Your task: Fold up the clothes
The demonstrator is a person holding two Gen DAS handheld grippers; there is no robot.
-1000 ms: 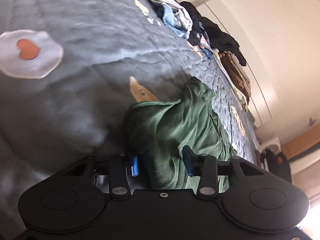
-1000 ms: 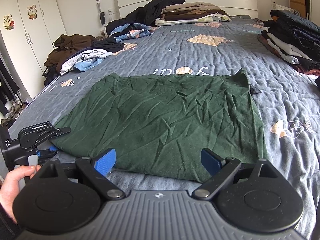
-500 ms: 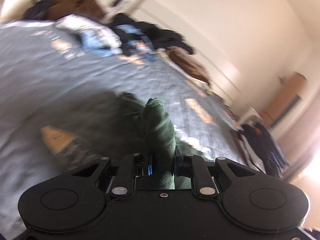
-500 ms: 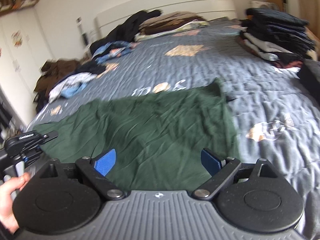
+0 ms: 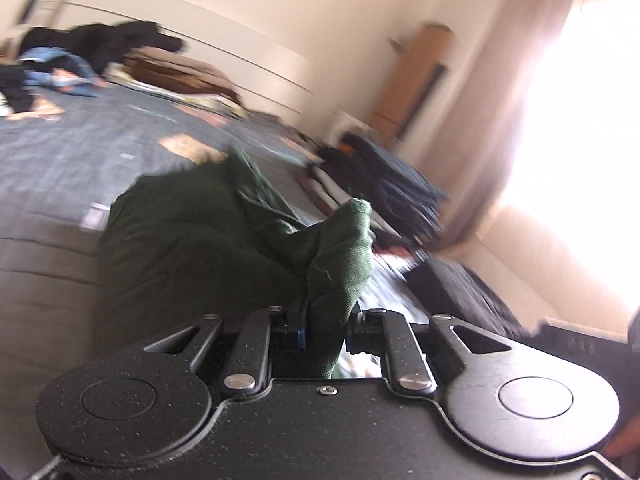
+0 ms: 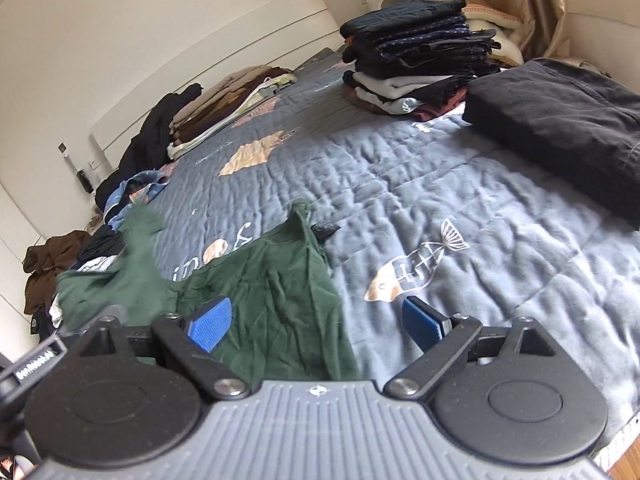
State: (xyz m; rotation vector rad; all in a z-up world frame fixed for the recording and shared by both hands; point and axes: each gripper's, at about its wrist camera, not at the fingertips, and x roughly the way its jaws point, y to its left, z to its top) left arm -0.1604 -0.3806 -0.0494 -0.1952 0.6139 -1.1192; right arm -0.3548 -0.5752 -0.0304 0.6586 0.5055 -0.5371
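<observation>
Bed (image 6: 420, 184) with a grey-blue quilt fills both views, fish prints on it. No real containers; the bed carries everything. Green garment (image 6: 280, 300) lies at the near left of the quilt in the right wrist view, one part flat, the left part lifted and blurred. Folded black item (image 6: 560, 120) at far right, cut off by the frame edge. Tall stack of folded dark clothes (image 6: 416, 48) beyond it, a lower brown/beige stack (image 6: 224, 108) by the headboard, and a loose heap of unfolded clothes (image 6: 120, 200) along the left side, partly hidden behind the raised green cloth.

Left gripper (image 5: 324, 326): jaws nearly closed, pinching a bunched fold of the green garment (image 5: 192, 248), which sticks up past the fingers; the rest trails down onto the quilt. This view is motion-blurred, the background stacks are hard to make out.

Right gripper (image 6: 316, 320): jaws spread wide, nothing between them, hovering over the garment's near right edge.
</observation>
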